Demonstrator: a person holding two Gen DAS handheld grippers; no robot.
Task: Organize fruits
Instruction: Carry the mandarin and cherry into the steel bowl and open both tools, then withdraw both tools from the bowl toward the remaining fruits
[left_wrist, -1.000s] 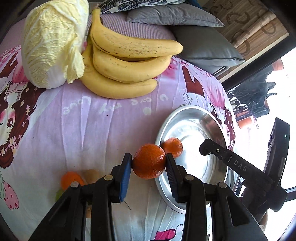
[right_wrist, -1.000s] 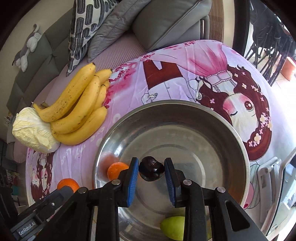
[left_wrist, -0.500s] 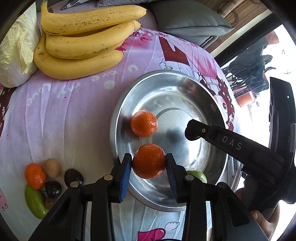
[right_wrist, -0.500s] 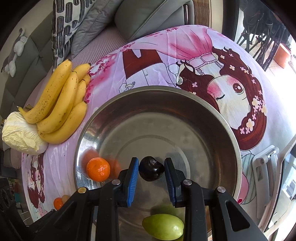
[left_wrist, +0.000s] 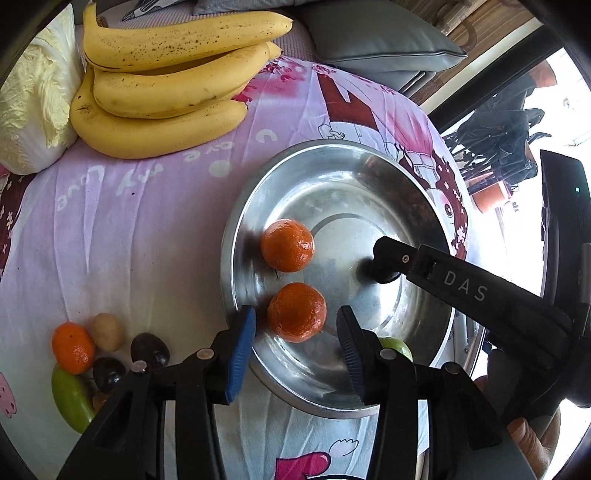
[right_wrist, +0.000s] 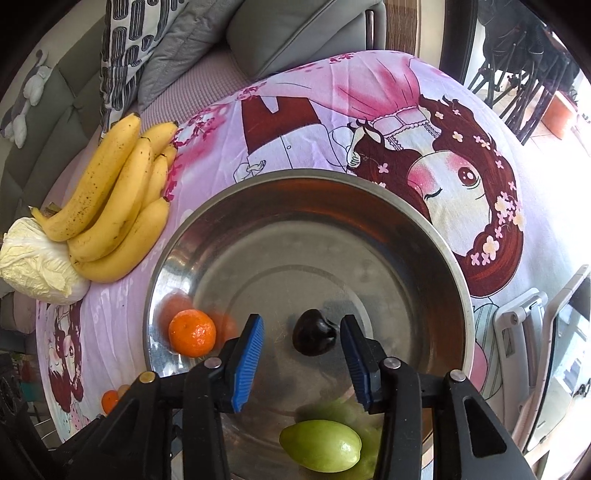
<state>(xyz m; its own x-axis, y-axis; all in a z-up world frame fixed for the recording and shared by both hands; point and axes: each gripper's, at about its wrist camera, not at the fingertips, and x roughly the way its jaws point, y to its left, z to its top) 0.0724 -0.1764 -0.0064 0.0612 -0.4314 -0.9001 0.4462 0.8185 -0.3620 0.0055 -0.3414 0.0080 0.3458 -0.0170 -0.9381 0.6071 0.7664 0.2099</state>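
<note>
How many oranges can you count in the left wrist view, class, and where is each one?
3. Two lie in the steel bowl: the far orange and the near orange, between the left gripper's open jaws. A third orange sits on the cloth, in the fruit cluster. Others may be hidden.

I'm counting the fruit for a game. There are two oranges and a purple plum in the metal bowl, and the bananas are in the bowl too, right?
Not quite. The bananas lie on the cloth beside the cabbage, outside the metal bowl. The left wrist view shows it. The two oranges and the purple plum are in the bowl.
</note>
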